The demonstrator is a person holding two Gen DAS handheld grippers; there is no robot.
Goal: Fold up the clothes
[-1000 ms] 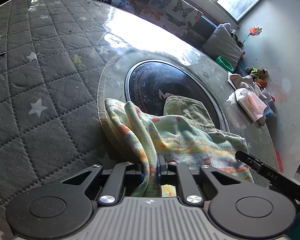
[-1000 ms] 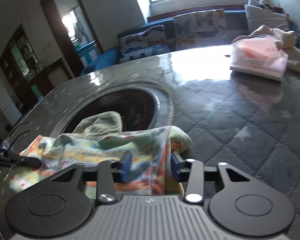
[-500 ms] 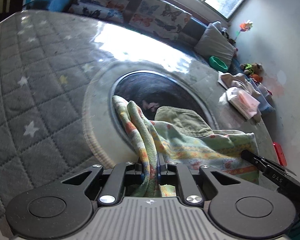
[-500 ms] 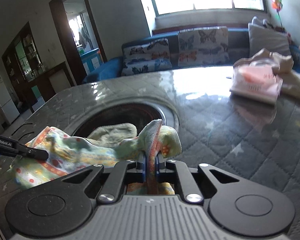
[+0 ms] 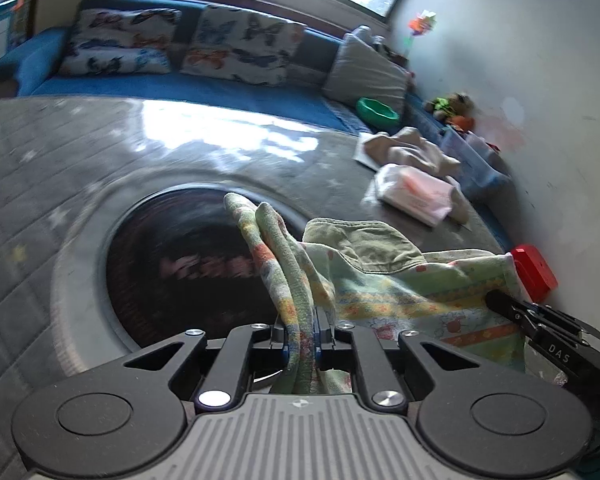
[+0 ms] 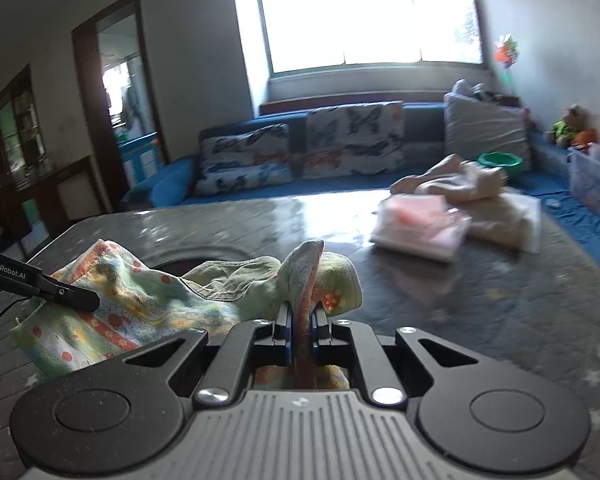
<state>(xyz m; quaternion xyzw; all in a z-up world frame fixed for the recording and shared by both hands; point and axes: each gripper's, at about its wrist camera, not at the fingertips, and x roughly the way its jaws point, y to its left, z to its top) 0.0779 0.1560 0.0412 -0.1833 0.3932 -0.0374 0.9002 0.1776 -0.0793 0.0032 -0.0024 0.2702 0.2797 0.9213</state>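
Over the grey quilted table (image 5: 40, 184) before a blue sofa (image 6: 172, 176), both grippers' fingers (image 5: 287, 336) pinch the patterned cloth (image 5: 400, 292).

Soft printed cloth garment (image 5: 400, 292) – matt, rumpled – over a quilted table cover (image 6: 500, 300) under a glossy clear sheet

Daylight floods in from the blown-out far window (image 6: 374, 20) and throws white glare across the quilted table cover (image 5: 228, 136), while the near gripper bodies sit in shadow, the fisheye edges bend and darken, and motion blur, perhaps, smears the dark round recess (image 5: 188, 264).
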